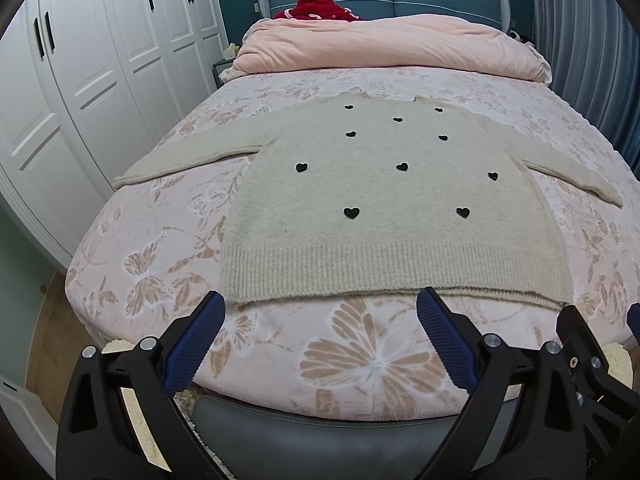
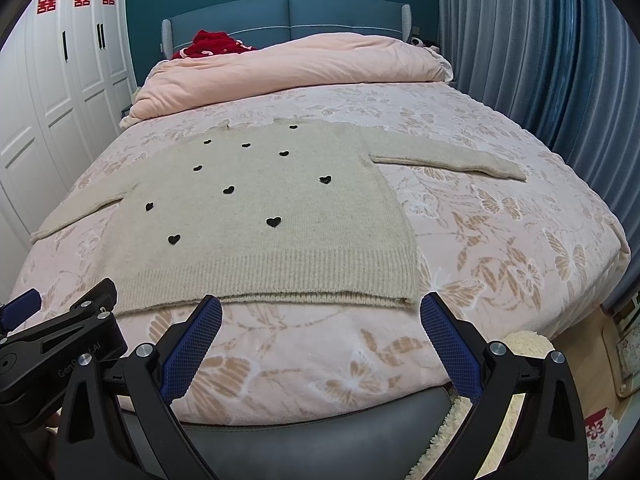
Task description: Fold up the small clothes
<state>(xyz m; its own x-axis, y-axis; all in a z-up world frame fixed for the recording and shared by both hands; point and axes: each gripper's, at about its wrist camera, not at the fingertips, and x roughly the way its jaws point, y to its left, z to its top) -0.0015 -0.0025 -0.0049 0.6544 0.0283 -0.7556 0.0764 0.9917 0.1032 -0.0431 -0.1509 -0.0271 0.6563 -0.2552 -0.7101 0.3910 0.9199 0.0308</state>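
A beige knit sweater [image 1: 380, 200] with small black hearts lies flat on the bed, sleeves spread to both sides, ribbed hem toward me. It also shows in the right wrist view [image 2: 272, 216]. My left gripper [image 1: 322, 300] is open and empty, just short of the hem's left half. My right gripper [image 2: 321, 306] is open and empty, just short of the hem's right half. Each gripper's side shows at the edge of the other's view.
The bed [image 1: 360, 364] has a pink butterfly-print cover. A folded pink duvet [image 1: 384, 48] and a red garment [image 1: 320, 6] lie at the headboard. White wardrobes [image 1: 80, 80] stand left, blue curtains [image 2: 540, 60] right. A fluffy rug [image 2: 520, 344] lies on the floor.
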